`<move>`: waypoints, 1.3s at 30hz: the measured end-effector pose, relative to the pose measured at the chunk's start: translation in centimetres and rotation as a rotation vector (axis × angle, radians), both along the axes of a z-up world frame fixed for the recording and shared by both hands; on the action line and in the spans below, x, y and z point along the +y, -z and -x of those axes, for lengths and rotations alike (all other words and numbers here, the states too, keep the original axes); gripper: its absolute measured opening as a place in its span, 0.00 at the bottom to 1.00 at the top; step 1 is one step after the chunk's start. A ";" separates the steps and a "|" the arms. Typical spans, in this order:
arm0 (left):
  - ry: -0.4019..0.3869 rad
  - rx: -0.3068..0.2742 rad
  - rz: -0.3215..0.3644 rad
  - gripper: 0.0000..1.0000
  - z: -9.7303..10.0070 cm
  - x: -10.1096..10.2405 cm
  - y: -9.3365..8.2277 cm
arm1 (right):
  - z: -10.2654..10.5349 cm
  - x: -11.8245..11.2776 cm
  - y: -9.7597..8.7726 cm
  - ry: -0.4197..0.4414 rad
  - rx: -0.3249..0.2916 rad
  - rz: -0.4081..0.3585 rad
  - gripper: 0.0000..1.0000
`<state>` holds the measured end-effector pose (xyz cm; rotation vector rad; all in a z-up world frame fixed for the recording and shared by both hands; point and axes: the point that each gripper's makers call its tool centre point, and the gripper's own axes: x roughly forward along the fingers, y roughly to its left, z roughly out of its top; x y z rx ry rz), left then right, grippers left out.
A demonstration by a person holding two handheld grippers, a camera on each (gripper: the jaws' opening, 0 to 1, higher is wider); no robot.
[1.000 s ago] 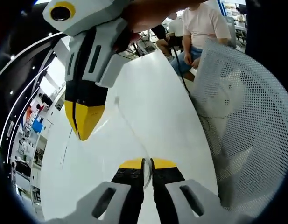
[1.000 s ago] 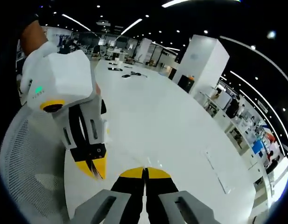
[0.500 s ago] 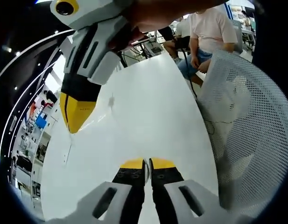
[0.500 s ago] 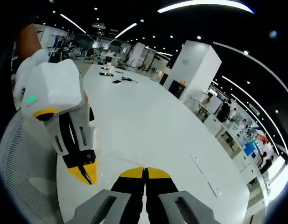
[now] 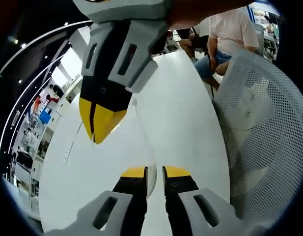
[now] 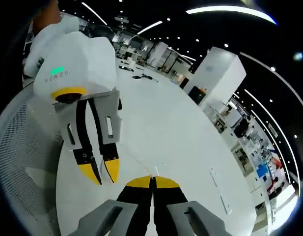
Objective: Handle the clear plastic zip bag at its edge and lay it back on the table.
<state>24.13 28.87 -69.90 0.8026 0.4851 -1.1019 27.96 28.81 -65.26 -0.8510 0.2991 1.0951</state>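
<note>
Left gripper view: bag edge (image 5: 152, 178) between parted fingers (image 5: 135, 173).

White mesh chair back (image 5: 261, 123) beside the table; seated person (image 5: 225, 37), possibly others, beyond.

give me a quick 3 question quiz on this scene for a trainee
1. True or false: the left gripper has its jaws pressed tight together.
2. Multiple choice: what stands at the edge of the white table, close to the grippers? A) a white mesh chair B) a red stool C) a cardboard box
3. Fill in: the right gripper has its jaws ___.

Key: 1 false, the jaws stand apart, with the clear zip bag edge in the gap. 2 A. 3 shut.
</note>
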 end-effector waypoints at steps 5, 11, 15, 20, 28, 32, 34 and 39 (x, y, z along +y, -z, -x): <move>-0.029 0.021 0.020 0.10 0.1 0.4 0.1 | 0.1 -0.3 1.6 0.005 0.004 0.045 0.00; -0.033 0.007 0.006 0.16 0.6 1.0 0.1 | -0.5 -1.1 3.3 0.015 0.013 0.093 0.00; -0.068 0.004 0.038 0.17 0.5 1.7 -0.4 | -1.0 -1.7 4.0 0.014 0.005 0.119 0.00; -0.131 0.003 0.073 0.20 0.2 3.2 -0.6 | -1.8 -1.9 4.3 0.009 -0.023 0.141 0.00; -0.222 -0.009 0.112 0.38 -0.2 5.9 -0.7 | -3.5 -2.5 4.8 0.005 -0.076 0.182 0.00; -0.273 0.007 0.107 0.44 -0.1 7.3 -0.1 | -4.2 -2.7 5.3 0.007 -0.080 0.201 0.00; -0.313 0.024 0.122 0.47 0.1 7.9 0.1 | -4.3 -2.8 5.3 0.002 -0.087 0.212 0.00; -0.374 0.052 0.161 0.49 0.3 9.2 0.3 | -5.2 -3.2 5.9 0.007 -0.082 0.230 0.00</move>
